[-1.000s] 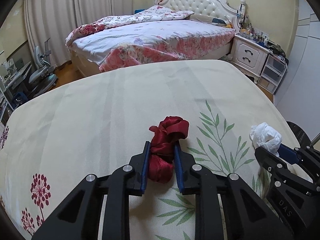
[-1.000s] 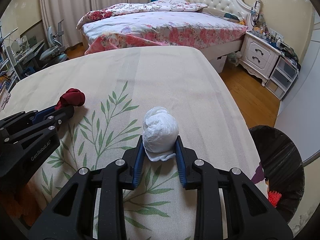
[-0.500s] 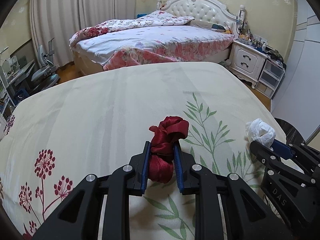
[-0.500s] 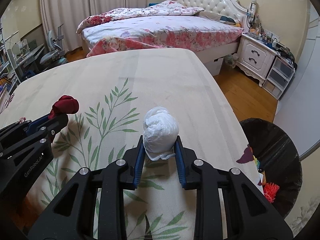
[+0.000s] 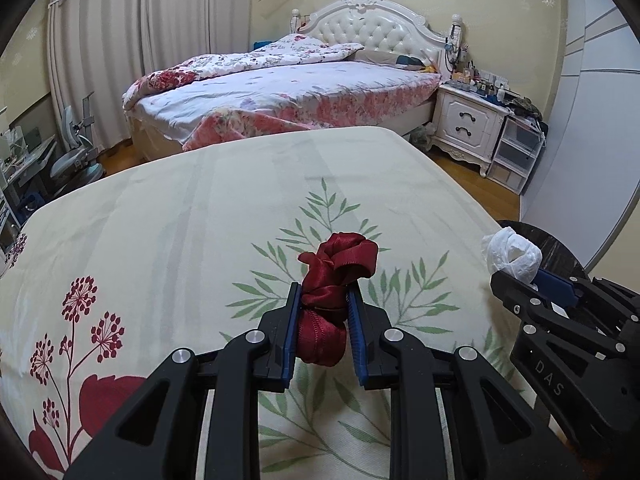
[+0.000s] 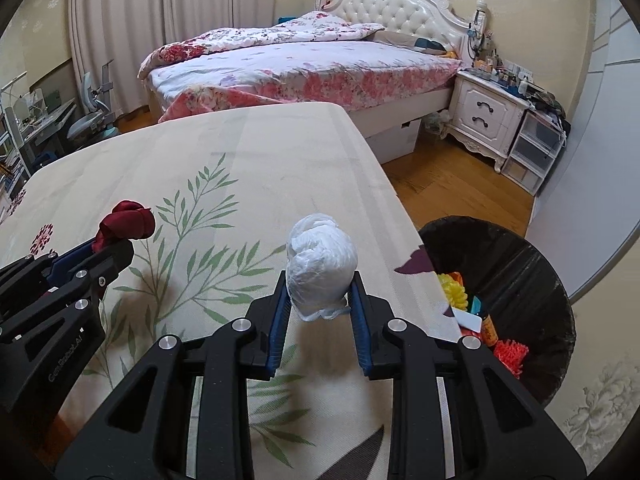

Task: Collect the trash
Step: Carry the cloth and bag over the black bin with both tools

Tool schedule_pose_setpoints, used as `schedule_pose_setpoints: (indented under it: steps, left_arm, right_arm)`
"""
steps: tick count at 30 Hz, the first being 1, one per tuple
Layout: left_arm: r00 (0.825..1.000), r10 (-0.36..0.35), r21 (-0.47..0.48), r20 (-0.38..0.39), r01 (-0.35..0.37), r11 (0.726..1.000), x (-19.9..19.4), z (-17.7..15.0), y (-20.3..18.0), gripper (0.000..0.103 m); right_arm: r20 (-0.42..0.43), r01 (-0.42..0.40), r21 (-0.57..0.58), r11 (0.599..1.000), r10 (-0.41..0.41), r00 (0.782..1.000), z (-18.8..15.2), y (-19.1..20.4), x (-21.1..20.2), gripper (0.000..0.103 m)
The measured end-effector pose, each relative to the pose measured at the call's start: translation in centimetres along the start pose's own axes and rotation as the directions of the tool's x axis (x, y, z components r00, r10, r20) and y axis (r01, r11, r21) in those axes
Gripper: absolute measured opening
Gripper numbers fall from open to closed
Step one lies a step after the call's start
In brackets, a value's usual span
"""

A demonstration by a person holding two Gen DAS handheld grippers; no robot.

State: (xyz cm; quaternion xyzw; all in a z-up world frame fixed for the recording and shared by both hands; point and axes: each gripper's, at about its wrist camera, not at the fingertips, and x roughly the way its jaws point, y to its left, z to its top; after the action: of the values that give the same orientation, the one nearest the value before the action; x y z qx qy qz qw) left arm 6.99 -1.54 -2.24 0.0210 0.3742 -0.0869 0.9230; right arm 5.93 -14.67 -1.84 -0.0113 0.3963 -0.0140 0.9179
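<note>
My left gripper (image 5: 322, 296) is shut on a crumpled dark red ribbon (image 5: 334, 280) and holds it above the cream floral tablecloth (image 5: 180, 220). My right gripper (image 6: 320, 284) is shut on a balled white plastic bag (image 6: 320, 256), held above the table near its right edge. The red ribbon also shows in the right wrist view (image 6: 128, 226), and the white bag in the left wrist view (image 5: 512, 256). A black-lined trash bin (image 6: 520, 264) stands on the floor just right of the table, with colourful trash inside.
A bed with floral bedding (image 5: 280, 92) stands beyond the table. A white nightstand (image 6: 488, 114) and plastic drawers (image 6: 536, 152) are at the right wall. A desk and chair (image 5: 72, 156) are at the left. Wooden floor (image 6: 448, 184) lies between table and bed.
Both grippers have lifted and pulled back with their loads, moving right. The trash bin has come further into the right wrist view.
</note>
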Motion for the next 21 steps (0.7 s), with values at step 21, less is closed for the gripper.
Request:
schedule_pose_setpoints:
  steps: [21]
  left_arm:
    - [0.995, -0.099, 0.131, 0.029, 0.094, 0.987, 0.0, 0.1, -9.0, 0.023]
  right_arm:
    - [0.027, 0.134, 0.151, 0.979, -0.139, 0.990, -2.0, -9.1, -2.4, 0.028]
